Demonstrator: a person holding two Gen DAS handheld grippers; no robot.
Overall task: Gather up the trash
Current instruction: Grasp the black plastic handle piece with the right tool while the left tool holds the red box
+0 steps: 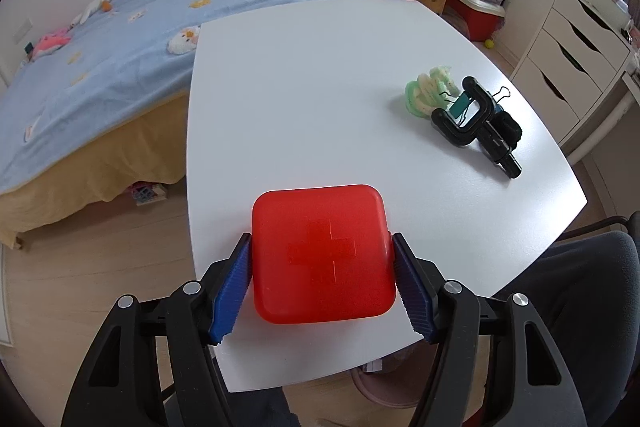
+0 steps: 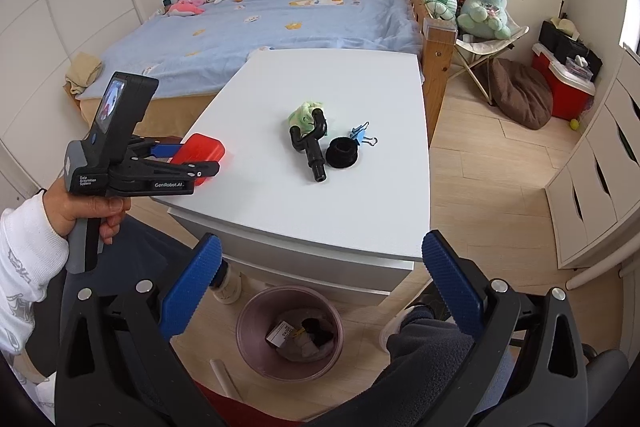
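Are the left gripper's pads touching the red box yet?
Touching. In the left wrist view both blue pads lie flush against the sides of the red box, with no gap visible on either side; the left gripper holds it at the table's near edge.

I had a wide bare stretch of white table (image 2: 304, 211) to pass over; only the black clamp (image 2: 310, 147), green toy (image 2: 304, 111), black ring (image 2: 341, 151) and blue binder clip (image 2: 360, 135) clustered mid-table blocked the way
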